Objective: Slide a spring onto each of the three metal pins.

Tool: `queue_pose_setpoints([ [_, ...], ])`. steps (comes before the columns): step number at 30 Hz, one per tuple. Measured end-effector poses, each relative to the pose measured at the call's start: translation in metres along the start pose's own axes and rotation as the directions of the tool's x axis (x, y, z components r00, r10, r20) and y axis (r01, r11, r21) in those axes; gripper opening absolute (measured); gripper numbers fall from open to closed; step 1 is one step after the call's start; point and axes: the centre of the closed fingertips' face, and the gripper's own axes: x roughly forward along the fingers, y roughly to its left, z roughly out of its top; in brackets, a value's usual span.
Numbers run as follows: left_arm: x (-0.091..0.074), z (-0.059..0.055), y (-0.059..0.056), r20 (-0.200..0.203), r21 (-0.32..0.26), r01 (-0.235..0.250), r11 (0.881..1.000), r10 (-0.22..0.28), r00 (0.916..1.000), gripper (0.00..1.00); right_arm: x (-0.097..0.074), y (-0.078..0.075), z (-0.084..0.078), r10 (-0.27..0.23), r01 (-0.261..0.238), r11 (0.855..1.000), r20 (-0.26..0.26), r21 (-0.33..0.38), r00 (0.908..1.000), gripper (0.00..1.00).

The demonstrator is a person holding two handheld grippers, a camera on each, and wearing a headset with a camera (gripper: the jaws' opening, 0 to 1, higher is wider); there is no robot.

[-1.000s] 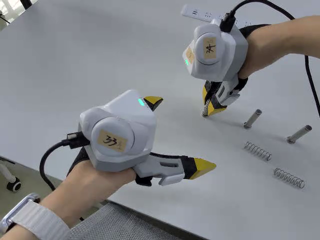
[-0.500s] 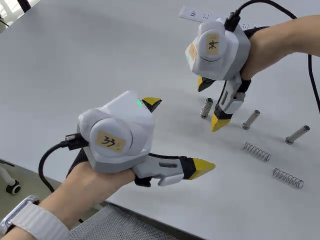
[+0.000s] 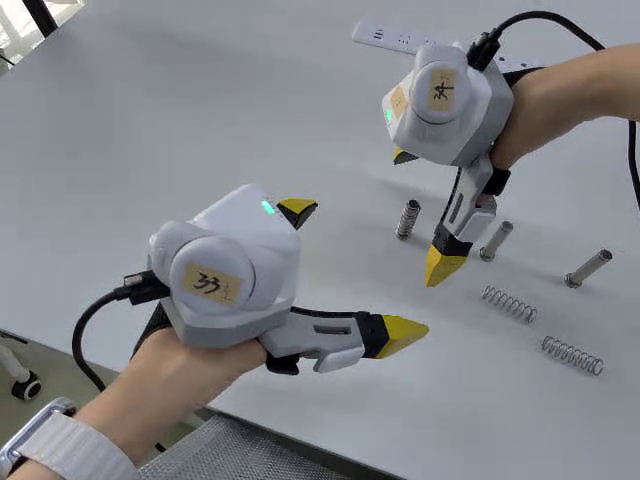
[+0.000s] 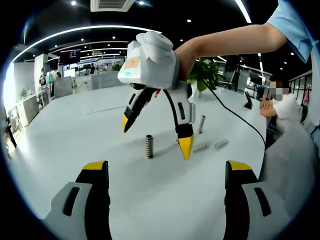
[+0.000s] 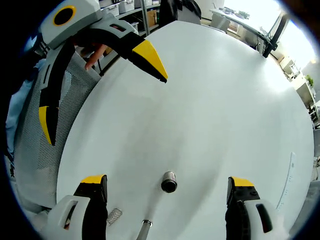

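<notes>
On the white bench (image 3: pixel 200 120) the task's one finished piece, a short steel pin wearing a coiled spring (image 3: pixel 407 219), stands upright near the middle of the head view. The right gripper (image 3: pixel 424 211) hangs over it with its yellow-tipped jaws spread wide and holding nothing. One tip is raised at about 12 o'clock of the pin, the other is low at about 4 o'clock, and both are apart from it. In the right gripper view the same sprung pin (image 5: pixel 169 182) sits end-on between the two jaws. In the left gripper view it (image 4: pixel 148 146) stands between them as well, touching neither. At 3 o'clock of it in the head view is a bare grey metal pin (image 3: pixel 495 240), just beside the low jaw tip. A second bare pin (image 3: pixel 587 267) lies farther out along the same line. The left gripper view shows one bare pin (image 4: pixel 202 124) upright; for the other I cannot tell whether it stands or lies. Two loose wire springs lie flat on the bench at 5 o'clock of the bare pins, the nearer spring (image 3: pixel 508 303) and the farther spring (image 3: pixel 572 355), apart from each other and from the pins. The left gripper (image 3: pixel 352 272) is at 7 o'clock of the sprung pin, well apart from all the parts, with its jaws wide open and empty. A white power strip (image 3: pixel 385 35) lies at the far edge of the bench, at 12 o'clock.
</notes>
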Motion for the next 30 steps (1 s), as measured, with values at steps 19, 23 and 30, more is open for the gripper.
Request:
queue_pose_setpoints([
  [19, -0.001, 0.008, 0.001, -0.015, 0.039, 0.025, 0.999, -0.024, 0.9996, 0.96, -0.032, 0.009, -0.009, -0.092, 0.075, 0.991, 0.149, 0.112, 0.9846, 0.99],
  [23, -0.001, 0.008, 0.0, -0.018, 0.043, 0.03, 0.999, -0.029, 0.9994, 0.96, -0.035, 0.015, -0.013, -0.114, 0.09, 0.986, 0.177, 0.141, 0.9776, 0.99],
  [30, 0.0, 0.011, -0.002, -0.017, 0.047, 0.037, 0.998, -0.036, 0.9992, 0.96, -0.047, 0.021, -0.024, -0.161, 0.115, 0.972, 0.22, 0.207, 0.9622, 0.99],
])
